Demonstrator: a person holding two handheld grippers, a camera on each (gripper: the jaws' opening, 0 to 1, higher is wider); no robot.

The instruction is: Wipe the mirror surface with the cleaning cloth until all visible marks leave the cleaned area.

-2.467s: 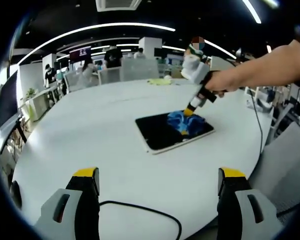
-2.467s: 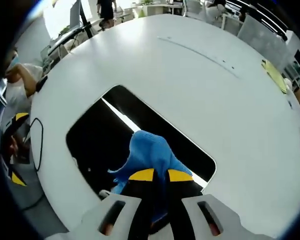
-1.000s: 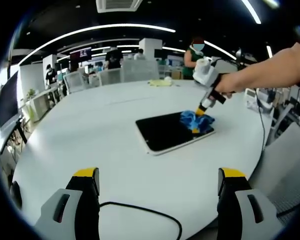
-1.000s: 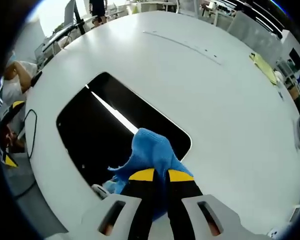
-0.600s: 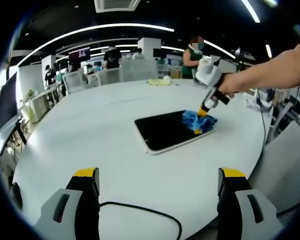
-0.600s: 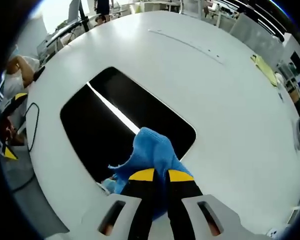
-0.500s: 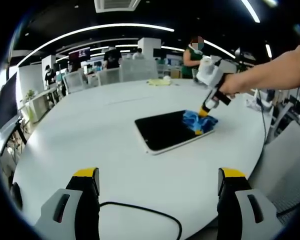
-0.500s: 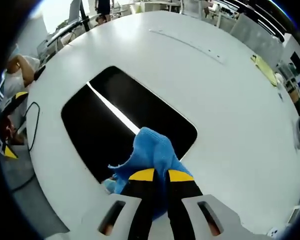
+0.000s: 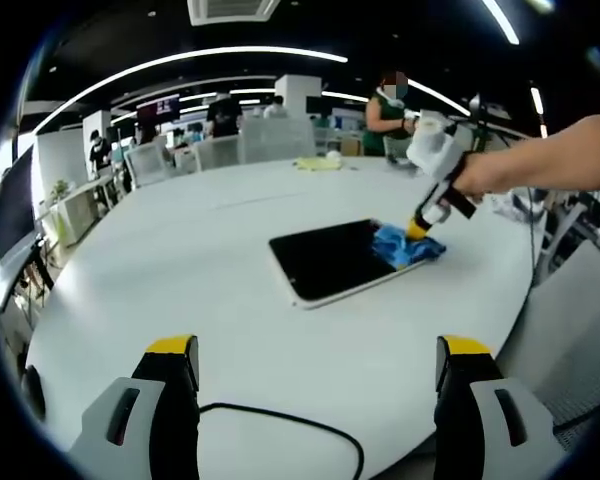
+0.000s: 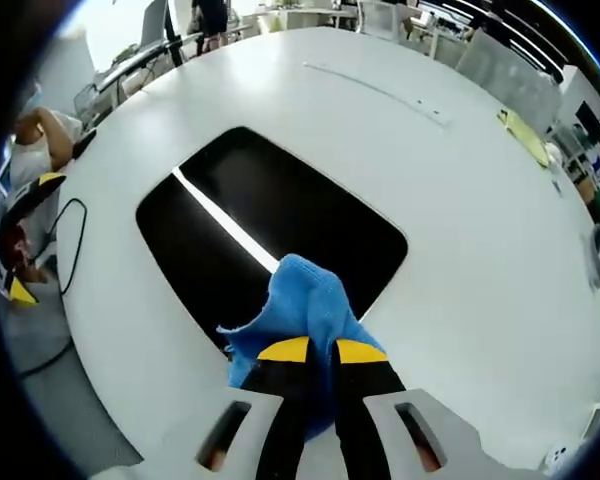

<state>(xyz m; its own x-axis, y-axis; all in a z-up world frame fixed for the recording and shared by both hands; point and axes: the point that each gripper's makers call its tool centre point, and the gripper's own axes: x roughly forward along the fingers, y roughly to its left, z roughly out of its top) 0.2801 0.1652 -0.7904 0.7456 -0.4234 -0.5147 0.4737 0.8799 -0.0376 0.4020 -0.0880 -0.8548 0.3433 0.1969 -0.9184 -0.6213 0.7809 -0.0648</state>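
Gripping a bunched blue cleaning cloth, the right gripper has its yellow-tipped jaws clenched on the fabric at the bottom centre of the right gripper view. The cloth sits at the mirror's nearest corner, half on the dark glass and half over the white table.

From these jaws the mirror spreads up and to the left, a dark rounded rectangle whose long axis runs from the left of the frame towards the centre right. A bright line, seemingly a reflected ceiling light, runs across the glass down towards the cloth. No marks can be made out on the glass at this size.

In the left gripper view the mirror lies at the centre of the frame, with the cloth on its right end. The right gripper presses down on the cloth there, held by a hand reaching in from the right edge.

The left gripper hovers at the bottom of its view, jaws spread wide and holding nothing, well apart from the mirror. A black cable curves across the table between them.

The right gripper is plainly the nearer one. Judging from this, the next stroke would need to draw the cloth back up and left along the long axis, across the uncovered glass.
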